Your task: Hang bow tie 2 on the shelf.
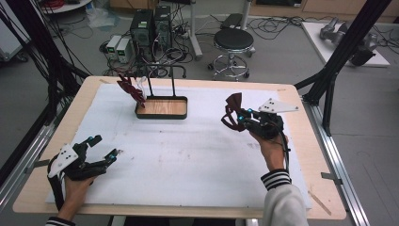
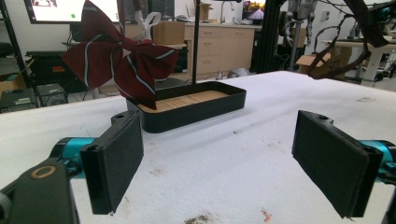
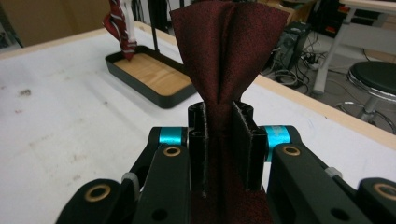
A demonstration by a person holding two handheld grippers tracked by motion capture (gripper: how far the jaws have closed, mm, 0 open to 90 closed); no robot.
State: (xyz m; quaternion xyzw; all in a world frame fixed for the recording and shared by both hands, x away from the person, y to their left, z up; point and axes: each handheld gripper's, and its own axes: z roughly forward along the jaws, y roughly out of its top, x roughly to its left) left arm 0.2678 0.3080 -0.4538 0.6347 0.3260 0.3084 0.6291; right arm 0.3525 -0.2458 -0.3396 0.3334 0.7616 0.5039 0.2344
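Your left gripper (image 1: 104,149) rests low on the white mat (image 1: 188,155), and its jaws stand wide apart with nothing between them. In the left gripper view the two black pads (image 2: 116,163) frame bare mat. Straight ahead of them, well beyond the tips, sits the black tray (image 2: 196,109) with its wooden floor. A striped red bow tie (image 2: 116,60) hangs above the tray's near end, higher than the jaws and slightly toward the left pad. What it hangs from is hard to make out, since the top edge of that view cuts off the upper part of the stand.

Your right gripper (image 1: 241,118) is held above the mat, and its jaws are clamped on a dark red bow tie (image 3: 226,51). In the right gripper view the cloth is pinched at its narrow middle between the two pads. One wing fans out above the tips and the rest runs down between the jaws toward the gripper's body. The lower wing is cut off by the bottom edge there. In the high view a thin strap loops below the tie, but its end is too small to follow. The tray lies ahead and to the left of these jaws, well apart from them.
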